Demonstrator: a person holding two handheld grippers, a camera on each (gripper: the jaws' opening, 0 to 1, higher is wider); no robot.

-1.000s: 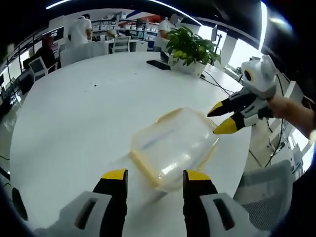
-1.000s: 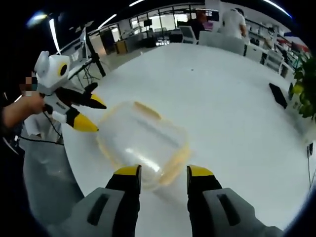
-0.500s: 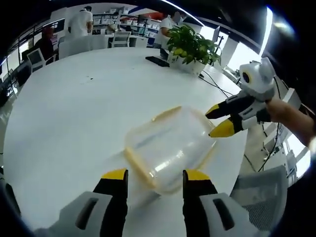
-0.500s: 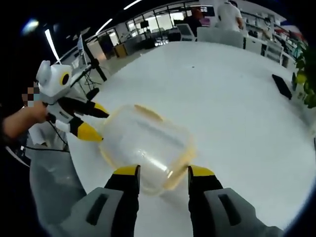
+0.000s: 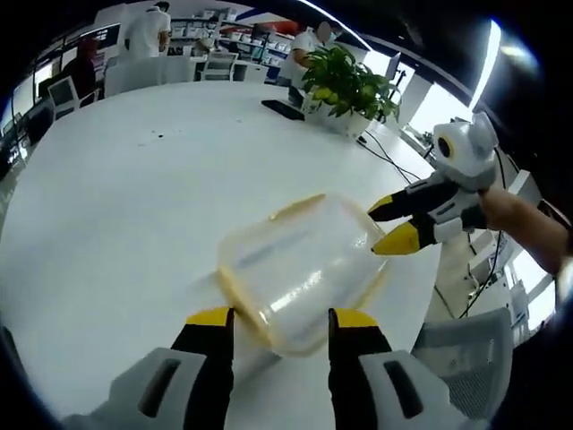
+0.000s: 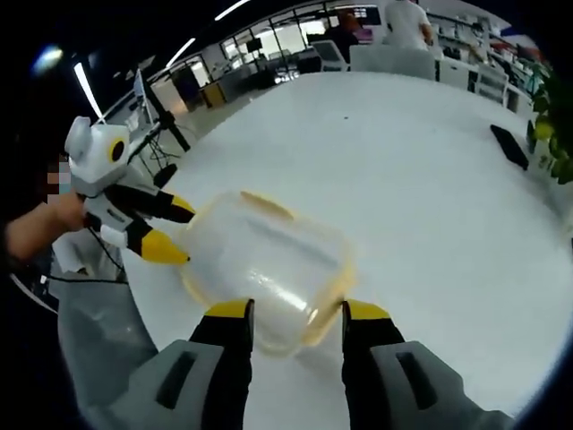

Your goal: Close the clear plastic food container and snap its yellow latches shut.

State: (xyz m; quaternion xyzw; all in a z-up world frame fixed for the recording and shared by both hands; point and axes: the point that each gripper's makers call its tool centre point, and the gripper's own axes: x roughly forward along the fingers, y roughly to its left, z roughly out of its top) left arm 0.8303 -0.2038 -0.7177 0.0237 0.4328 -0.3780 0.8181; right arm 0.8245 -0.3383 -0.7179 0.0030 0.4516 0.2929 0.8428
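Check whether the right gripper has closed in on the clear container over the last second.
Yes. In the left gripper view, the right gripper now has its yellow tips at the edge of the clear container; earlier a strip of white table separated them.

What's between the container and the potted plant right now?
In the left gripper view, bare white table runs from the clear container toward the potted plant. A dark flat object lies beside the plant, and thin cables trail from it.
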